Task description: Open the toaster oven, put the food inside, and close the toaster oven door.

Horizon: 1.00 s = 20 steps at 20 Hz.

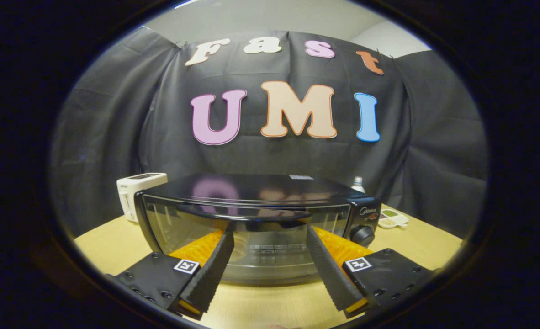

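The gripper (270, 233) is spread wide, holding nothing, low in the middle of the frame. Its fingertips reach up to the handle (247, 214) of the toaster oven (256, 201). The toaster oven is black and shiny, with its glass door closed. It sits on a light wood worktop (114, 242). A white toaster (135, 192) stands behind it at left. A small white dish (392, 218) sits at right, its contents too small to tell.

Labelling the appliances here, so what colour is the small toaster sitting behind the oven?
White toaster, gripper view; the gripper is open.
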Each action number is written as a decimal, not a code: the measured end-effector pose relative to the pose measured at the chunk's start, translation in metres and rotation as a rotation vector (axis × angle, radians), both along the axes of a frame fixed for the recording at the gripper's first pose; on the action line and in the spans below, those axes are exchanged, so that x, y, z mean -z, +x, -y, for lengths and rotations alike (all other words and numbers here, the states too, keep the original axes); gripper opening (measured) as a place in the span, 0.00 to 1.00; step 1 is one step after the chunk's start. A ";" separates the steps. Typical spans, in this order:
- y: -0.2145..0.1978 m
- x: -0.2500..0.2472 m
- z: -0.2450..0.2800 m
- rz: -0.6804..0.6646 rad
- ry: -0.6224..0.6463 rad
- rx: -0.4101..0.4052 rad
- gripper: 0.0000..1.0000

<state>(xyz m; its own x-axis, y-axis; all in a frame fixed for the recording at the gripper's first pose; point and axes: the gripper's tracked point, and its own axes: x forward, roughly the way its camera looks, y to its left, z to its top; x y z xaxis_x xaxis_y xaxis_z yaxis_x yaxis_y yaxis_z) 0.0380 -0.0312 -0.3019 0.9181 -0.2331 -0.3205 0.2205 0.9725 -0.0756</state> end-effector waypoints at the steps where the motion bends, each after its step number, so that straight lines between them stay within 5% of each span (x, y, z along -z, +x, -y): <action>1: 0.001 0.001 -0.003 -0.003 0.009 -0.012 0.99; 14: -0.008 0.018 -0.013 -0.036 -0.043 -0.056 0.98; 20: -0.017 -0.012 -0.011 0.021 -0.055 -0.057 0.98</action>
